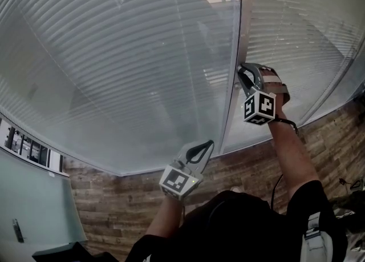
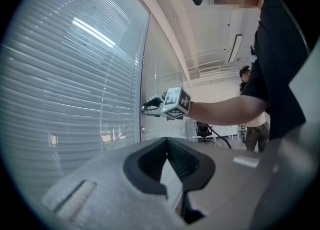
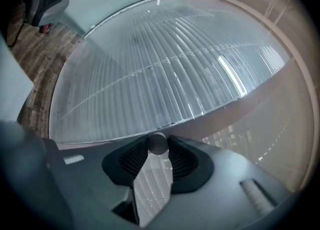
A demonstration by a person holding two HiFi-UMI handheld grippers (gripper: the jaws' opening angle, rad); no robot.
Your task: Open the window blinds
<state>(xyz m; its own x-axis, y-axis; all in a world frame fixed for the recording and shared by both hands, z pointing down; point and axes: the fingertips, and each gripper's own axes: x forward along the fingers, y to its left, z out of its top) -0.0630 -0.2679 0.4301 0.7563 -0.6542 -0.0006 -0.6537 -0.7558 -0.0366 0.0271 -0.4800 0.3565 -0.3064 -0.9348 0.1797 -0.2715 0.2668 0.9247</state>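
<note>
Right gripper (image 1: 244,72) clenched on round knob (image 3: 158,143) beside frame post (image 1: 244,21) between 2 blinds (image 1: 114,55), left gripper (image 1: 206,145) closed, empty, well apart

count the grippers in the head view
2. The left gripper is low at centre, shut and empty, in front of the blinds. The right gripper is higher, at the window frame, shut on a round knob. None seems hidden.
</note>
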